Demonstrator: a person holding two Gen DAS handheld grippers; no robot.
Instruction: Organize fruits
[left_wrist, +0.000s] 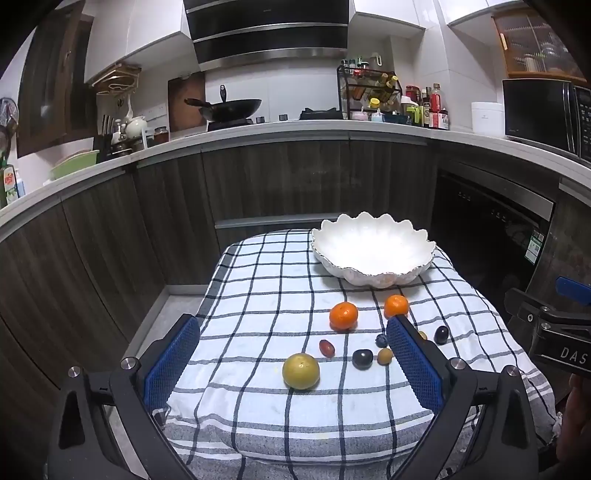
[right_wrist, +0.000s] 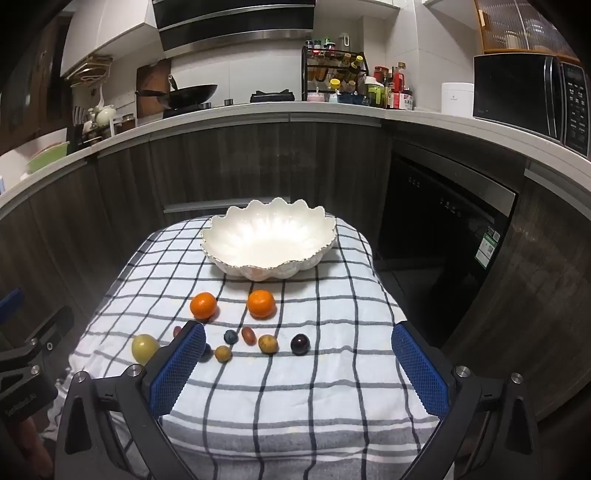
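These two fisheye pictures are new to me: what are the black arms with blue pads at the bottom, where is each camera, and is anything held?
There is no robot here. A person holds a two-finger gripper in each hand, and a camera on each one looks forward along its fingers. The black arms with blue mesh pads are those fingers.

The left wrist view shows the left gripper; the right wrist view shows the right gripper. Both stand wide open and hold nothing.

Both look at a blue-and-white checked cloth in a kitchen. At its far end sits an empty white scalloped ceramic bowl. Nearer lie two orange mandarins, a yellow-green round fruit and several small dark, reddish and yellowish fruits. None is in the bowl yet.
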